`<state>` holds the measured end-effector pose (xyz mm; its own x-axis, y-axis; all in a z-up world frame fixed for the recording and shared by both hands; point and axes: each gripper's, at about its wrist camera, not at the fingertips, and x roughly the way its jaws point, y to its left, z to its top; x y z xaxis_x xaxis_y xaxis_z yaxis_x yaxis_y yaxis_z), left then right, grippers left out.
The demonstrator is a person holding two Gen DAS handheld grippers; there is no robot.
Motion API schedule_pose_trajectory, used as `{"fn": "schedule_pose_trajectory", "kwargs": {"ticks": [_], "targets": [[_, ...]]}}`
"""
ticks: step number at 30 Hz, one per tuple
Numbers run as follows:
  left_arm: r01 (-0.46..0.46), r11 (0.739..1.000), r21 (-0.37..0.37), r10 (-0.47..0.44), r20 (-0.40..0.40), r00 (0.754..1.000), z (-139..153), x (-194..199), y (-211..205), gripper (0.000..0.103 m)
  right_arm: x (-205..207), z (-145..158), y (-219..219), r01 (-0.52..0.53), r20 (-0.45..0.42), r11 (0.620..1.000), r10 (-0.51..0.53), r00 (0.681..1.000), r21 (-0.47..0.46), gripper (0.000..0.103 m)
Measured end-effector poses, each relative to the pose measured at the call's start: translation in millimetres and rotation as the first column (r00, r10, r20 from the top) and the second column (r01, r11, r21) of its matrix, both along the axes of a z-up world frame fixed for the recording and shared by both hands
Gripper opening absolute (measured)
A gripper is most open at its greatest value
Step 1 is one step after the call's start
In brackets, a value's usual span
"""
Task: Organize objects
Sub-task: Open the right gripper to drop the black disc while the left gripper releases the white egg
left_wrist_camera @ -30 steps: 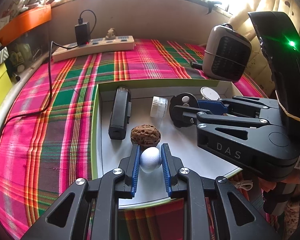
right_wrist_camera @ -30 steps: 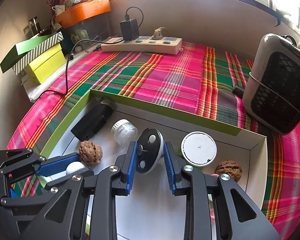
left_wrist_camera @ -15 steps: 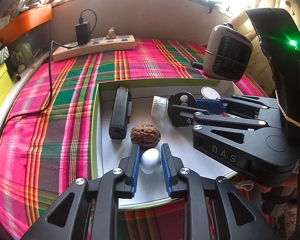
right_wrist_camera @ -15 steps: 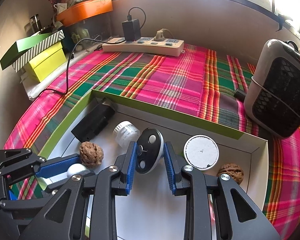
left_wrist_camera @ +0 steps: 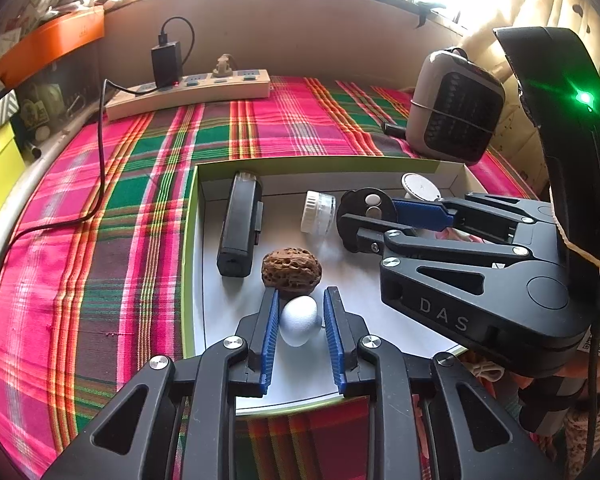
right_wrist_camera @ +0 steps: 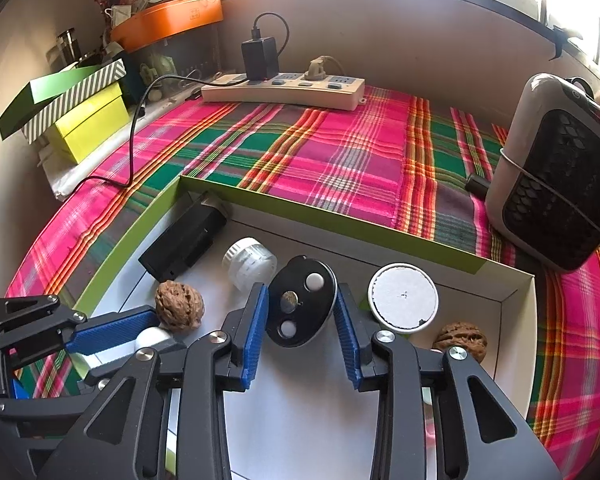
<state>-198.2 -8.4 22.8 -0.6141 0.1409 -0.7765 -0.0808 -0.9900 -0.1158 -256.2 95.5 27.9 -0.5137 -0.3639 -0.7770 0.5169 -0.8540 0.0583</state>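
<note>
A: Where do the task's things lie?

B: In the shallow green-rimmed box (left_wrist_camera: pixel 190 216), white inside, on the plaid-covered tabletop (right_wrist_camera: pixel 340 148). The white egg-shaped piece (left_wrist_camera: pixel 299 319) sits on the box floor near its front edge, between the blue pads of the left claw (left_wrist_camera: pixel 299 322).

A: Is that claw pinching it?

B: The left pad (left_wrist_camera: pixel 271 328) meets the egg; a narrow gap shows at the right pad. The claw brackets the egg closely; whether it grips cannot be told.

A: And the right claw?

B: The right claw (right_wrist_camera: pixel 301 320) holds a black oval disc (right_wrist_camera: pixel 302 306) with three round studs, one pad pressed to each edge. In the left wrist view the same claw (left_wrist_camera: pixel 370 220) enters from the right, the disc (left_wrist_camera: pixel 365 216) at its tip.

A: What lies near these two?

B: A walnut (left_wrist_camera: pixel 291 272) lies just beyond the egg, touching the left claw's tips. Farther back lie a black rectangular device (left_wrist_camera: pixel 240 224), by the box's left wall, and a small clear jar with a white cap (left_wrist_camera: pixel 318 212) on its side. A white round puck (right_wrist_camera: pixel 403 298) stands just right of the disc; a second walnut (right_wrist_camera: pixel 462 340) rests near the right wall.

A: Outside the box?

B: A power strip (right_wrist_camera: pixel 282 88) with a black adapter at the far edge, a grey fan heater (right_wrist_camera: pixel 556 172) at the right, and stacked boxes (right_wrist_camera: pixel 76 116) at the left.
</note>
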Motion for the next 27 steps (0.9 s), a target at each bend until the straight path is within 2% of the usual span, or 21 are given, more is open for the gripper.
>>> {"fn": "schedule_pose_trajectory", "kwargs": {"ticks": [5, 27], "targets": [[0.000, 1.000, 0.000, 0.000, -0.001, 1.000, 0, 1, 0, 0.027, 2, 1, 1, 0.003, -0.004, 1.000, -0.003, 1.000, -0.001, 0.044], [-0.005, 1.000, -0.003, 0.005, -0.009, 1.000, 5, 12, 1, 0.037, 18, 6, 14, 0.043, 0.004, 0.999, -0.043, 0.999, -0.022, 0.045]]}}
